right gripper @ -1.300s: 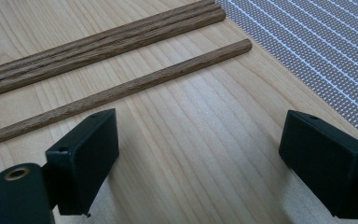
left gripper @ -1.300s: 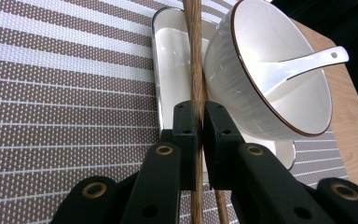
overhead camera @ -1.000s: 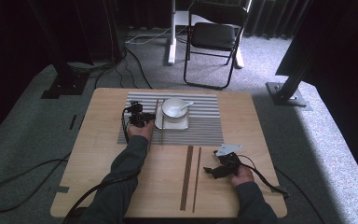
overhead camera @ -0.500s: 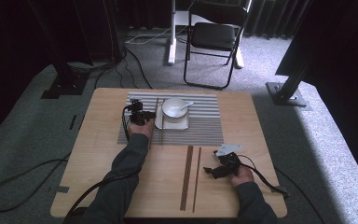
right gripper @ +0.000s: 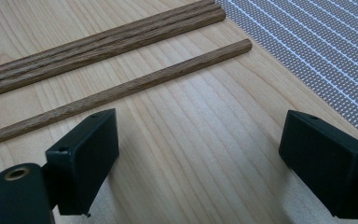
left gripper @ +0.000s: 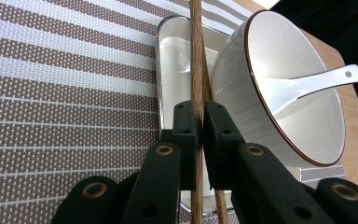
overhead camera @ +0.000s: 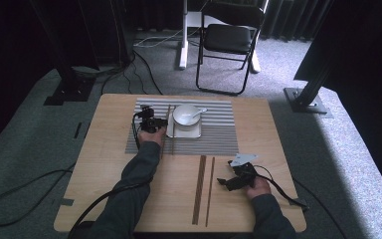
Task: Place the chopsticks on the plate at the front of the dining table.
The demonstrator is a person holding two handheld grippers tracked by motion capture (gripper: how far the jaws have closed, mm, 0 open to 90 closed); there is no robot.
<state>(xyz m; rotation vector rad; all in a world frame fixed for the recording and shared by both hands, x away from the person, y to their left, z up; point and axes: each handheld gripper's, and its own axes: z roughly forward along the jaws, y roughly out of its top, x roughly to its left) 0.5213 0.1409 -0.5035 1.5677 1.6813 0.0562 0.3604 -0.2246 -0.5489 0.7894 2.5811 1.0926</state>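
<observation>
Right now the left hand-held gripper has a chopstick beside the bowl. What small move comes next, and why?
Probably lower the chopstick onto the striped mat and open. The left hand-held gripper is shut on it right beside the bowl, with a second stick already lying close alongside.

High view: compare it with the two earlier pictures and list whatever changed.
Nothing visibly changed. The left gripper stays shut on a chopstick beside the bowl on the striped placemat; the right gripper stays open on the table beside the other chopsticks.
</observation>
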